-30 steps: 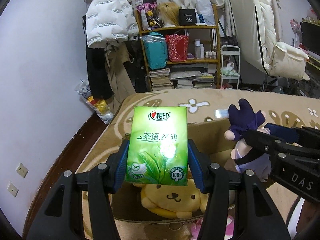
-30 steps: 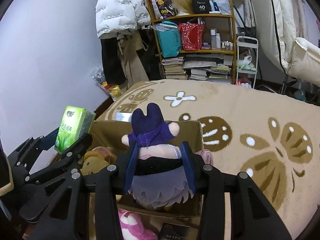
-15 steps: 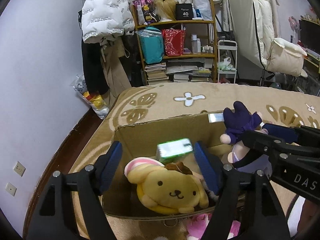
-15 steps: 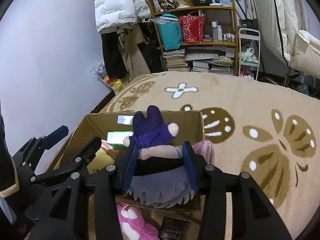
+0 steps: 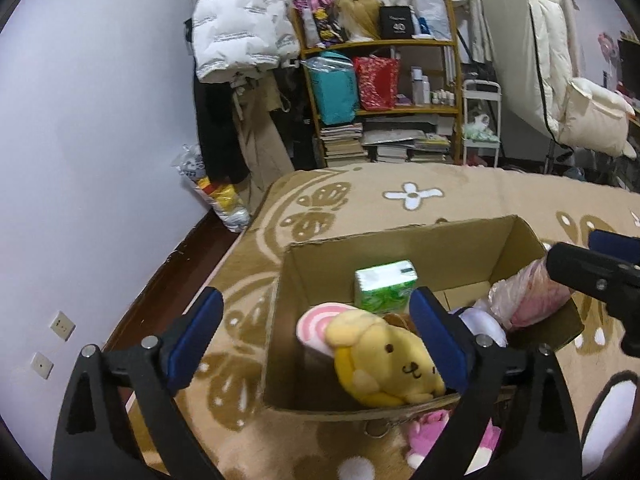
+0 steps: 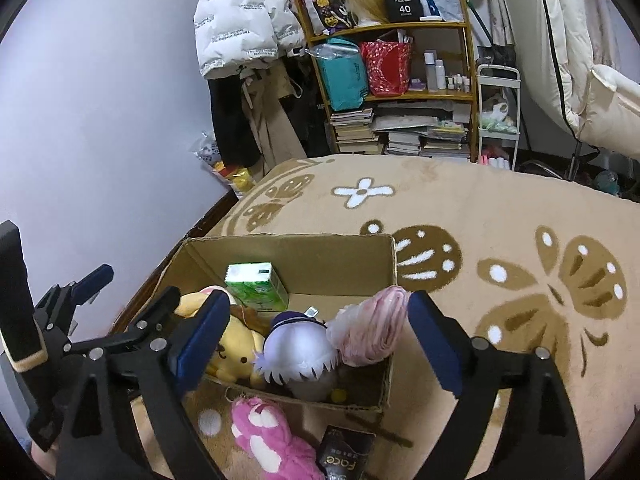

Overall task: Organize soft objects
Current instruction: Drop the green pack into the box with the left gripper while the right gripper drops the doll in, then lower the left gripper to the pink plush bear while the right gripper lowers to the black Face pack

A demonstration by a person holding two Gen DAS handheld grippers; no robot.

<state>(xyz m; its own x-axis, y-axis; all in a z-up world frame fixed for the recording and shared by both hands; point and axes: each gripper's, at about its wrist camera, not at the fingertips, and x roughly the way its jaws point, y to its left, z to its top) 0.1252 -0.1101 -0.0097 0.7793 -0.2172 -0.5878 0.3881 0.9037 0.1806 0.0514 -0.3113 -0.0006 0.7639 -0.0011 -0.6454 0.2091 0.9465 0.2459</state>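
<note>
An open cardboard box (image 5: 400, 240) (image 6: 296, 252) stands on the beige blanket. Inside lie a green tissue pack (image 5: 385, 285) (image 6: 256, 286), a yellow dog plush (image 5: 384, 364) (image 6: 230, 350), a purple-haired doll (image 6: 296, 350) face down, and a pink bundle in plastic (image 5: 528, 294) (image 6: 372, 330). My left gripper (image 5: 316, 336) is open and empty above the box's near left side. My right gripper (image 6: 316, 336) is open and empty above the doll. A pink plush (image 6: 264, 436) (image 5: 432, 428) lies on the blanket in front of the box.
A dark packet (image 6: 344, 456) lies beside the pink plush. A wooden shelf (image 5: 380, 92) with bags and books stands at the back, with hanging coats (image 5: 240, 40) to its left. A white wall is on the left, and dark floor (image 5: 180, 264) edges the blanket.
My left gripper let go of the tissue pack, which now lies in the box. My right gripper opened and the purple doll dropped into the box.
</note>
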